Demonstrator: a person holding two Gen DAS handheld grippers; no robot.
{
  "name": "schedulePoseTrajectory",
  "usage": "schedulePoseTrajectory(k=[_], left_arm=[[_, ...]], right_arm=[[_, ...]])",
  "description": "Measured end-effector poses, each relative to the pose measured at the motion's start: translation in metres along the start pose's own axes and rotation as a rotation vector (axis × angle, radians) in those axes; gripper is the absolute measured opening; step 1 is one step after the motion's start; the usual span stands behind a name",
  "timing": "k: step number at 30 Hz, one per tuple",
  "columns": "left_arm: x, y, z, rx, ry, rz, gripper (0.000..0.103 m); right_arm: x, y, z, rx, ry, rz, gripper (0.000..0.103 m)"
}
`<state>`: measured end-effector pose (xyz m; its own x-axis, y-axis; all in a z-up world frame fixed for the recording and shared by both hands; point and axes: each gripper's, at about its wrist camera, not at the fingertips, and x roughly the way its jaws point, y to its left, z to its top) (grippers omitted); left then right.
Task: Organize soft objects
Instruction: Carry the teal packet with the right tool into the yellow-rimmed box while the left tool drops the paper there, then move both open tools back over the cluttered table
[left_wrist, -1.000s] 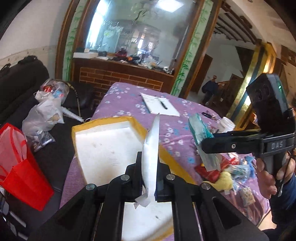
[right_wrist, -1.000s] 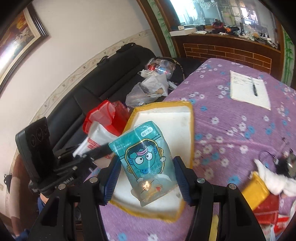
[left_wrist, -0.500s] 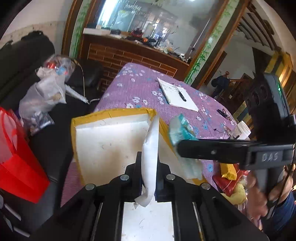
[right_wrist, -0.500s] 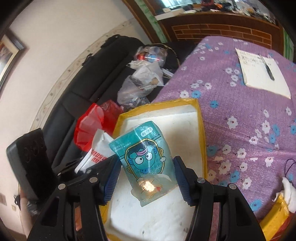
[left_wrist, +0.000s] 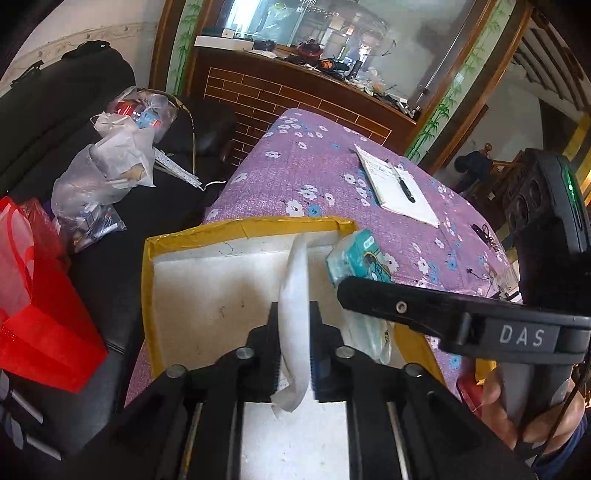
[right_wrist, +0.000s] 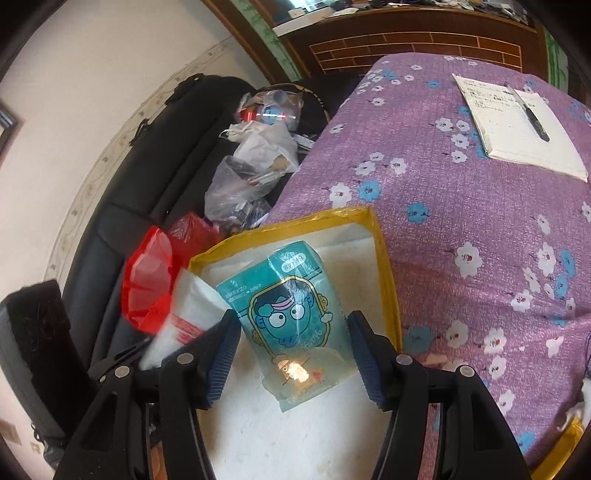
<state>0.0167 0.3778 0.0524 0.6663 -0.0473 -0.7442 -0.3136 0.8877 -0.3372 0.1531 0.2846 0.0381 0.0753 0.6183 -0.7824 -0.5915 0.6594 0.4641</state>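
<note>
The teal cartoon-face pouch (right_wrist: 291, 314) hangs upright between the blue pads of the right tongs (right_wrist: 291, 318). These stand partly open, as wide as the pouch, with both pads against its sides. It sits above the near part of a white foam tray (right_wrist: 384, 258) edged in yellow tape and does not yet appear to rest on it.

Just beside it on the left, a flat white packet (left_wrist: 293, 295) with a red band stands edge-on in the left tongs (left_wrist: 294, 310). Those jaws have just been opening a little from a tight pinch. The packet is between them and looks to touch both pads, so I judge it not let go. It too is over the tray.

By my reading, the first two soft items are being delivered and neither is down. The tray floor that shows is bare, so little of the sorting is done.

What is left is to lower and release both packets. Then come more trips to whatever lies at the right end of the purple flowered bench (right_wrist: 461, 206). Only scraps of yellow and white show there, so I cannot tell how many items wait.

A notepad with a pen (right_wrist: 517, 125) lies farther back, well apart from the tray. A red bag (right_wrist: 155, 280) and plastic sacks sit off the bench on the dark sofa.
</note>
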Motion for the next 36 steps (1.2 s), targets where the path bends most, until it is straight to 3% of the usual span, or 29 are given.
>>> schedulePoseTrajectory(k=[3, 4, 9, 15, 22, 36], left_arm=[[0.004, 0.002, 0.001, -0.01, -0.009, 0.024, 0.048], [0.004, 0.003, 0.001, -0.009, -0.015, 0.03, 0.05], [-0.002, 0.006, 0.001, -0.012, -0.021, 0.023, 0.051], [-0.02, 0.002, -0.006, -0.02, -0.05, 0.002, 0.052], [-0.051, -0.024, -0.025, -0.008, -0.101, -0.052, 0.062], [-0.092, -0.133, -0.094, 0.134, -0.147, -0.219, 0.07]], right_arm=[[0.005, -0.004, 0.003, 0.016, -0.006, 0.003, 0.068], [0.005, -0.005, 0.003, 0.019, -0.006, 0.001, 0.068], [-0.004, -0.009, 0.005, 0.033, -0.028, 0.033, 0.078], [-0.031, -0.007, -0.001, 0.026, -0.069, 0.059, 0.078], [-0.071, -0.006, -0.028, 0.01, -0.094, 0.071, 0.078], [-0.166, -0.078, -0.123, 0.113, -0.165, 0.121, 0.078]])
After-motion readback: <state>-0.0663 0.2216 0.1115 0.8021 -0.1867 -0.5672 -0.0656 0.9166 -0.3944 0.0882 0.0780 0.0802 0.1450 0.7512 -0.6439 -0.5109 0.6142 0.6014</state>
